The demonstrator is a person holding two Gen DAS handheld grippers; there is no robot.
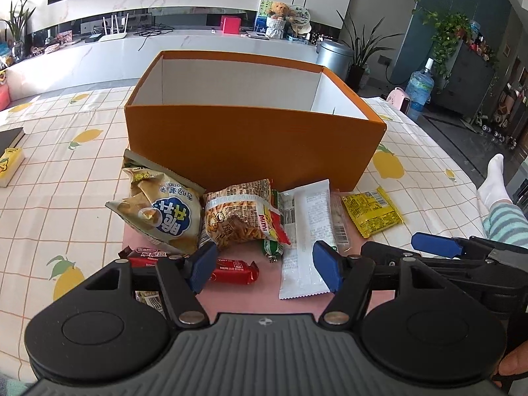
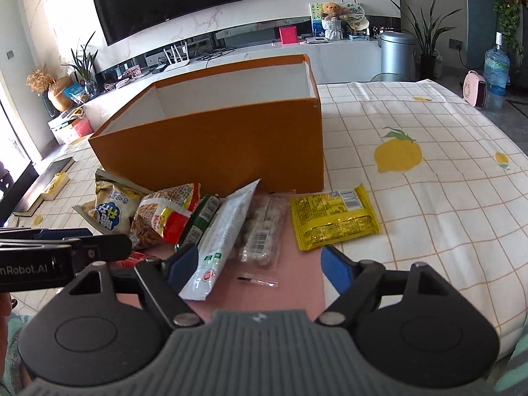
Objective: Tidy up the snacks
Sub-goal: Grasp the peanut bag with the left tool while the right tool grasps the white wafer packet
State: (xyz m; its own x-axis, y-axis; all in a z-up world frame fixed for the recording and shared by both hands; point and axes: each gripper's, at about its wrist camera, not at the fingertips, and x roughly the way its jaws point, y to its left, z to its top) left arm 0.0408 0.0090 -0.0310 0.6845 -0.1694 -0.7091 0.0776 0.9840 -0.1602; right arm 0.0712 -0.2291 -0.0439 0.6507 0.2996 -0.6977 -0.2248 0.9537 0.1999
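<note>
An orange box (image 1: 254, 145) (image 2: 211, 145), open at the top and white inside, stands on the table. Before it lie a chip bag (image 1: 161, 211) (image 2: 112, 211), a Mimi snack bag (image 1: 237, 217) (image 2: 165, 217), a green sausage (image 1: 272, 247), a long white packet (image 1: 305, 241) (image 2: 221, 241), a clear pack of white sweets (image 2: 260, 231), a yellow packet (image 1: 373, 211) (image 2: 333, 217) and a red bar (image 1: 231, 270). My left gripper (image 1: 265, 265) hangs open above the red bar and the white packet. My right gripper (image 2: 260, 264) is open over the sweets, its left pad beside the white packet's end.
The snacks rest on a pink mat (image 2: 250, 297) over a lemon-print tablecloth (image 2: 412, 171). A dark book (image 1: 10, 137) and a yellow box (image 1: 10, 165) lie at the far left. A person's leg in a white sock (image 1: 495, 181) is beyond the right table edge.
</note>
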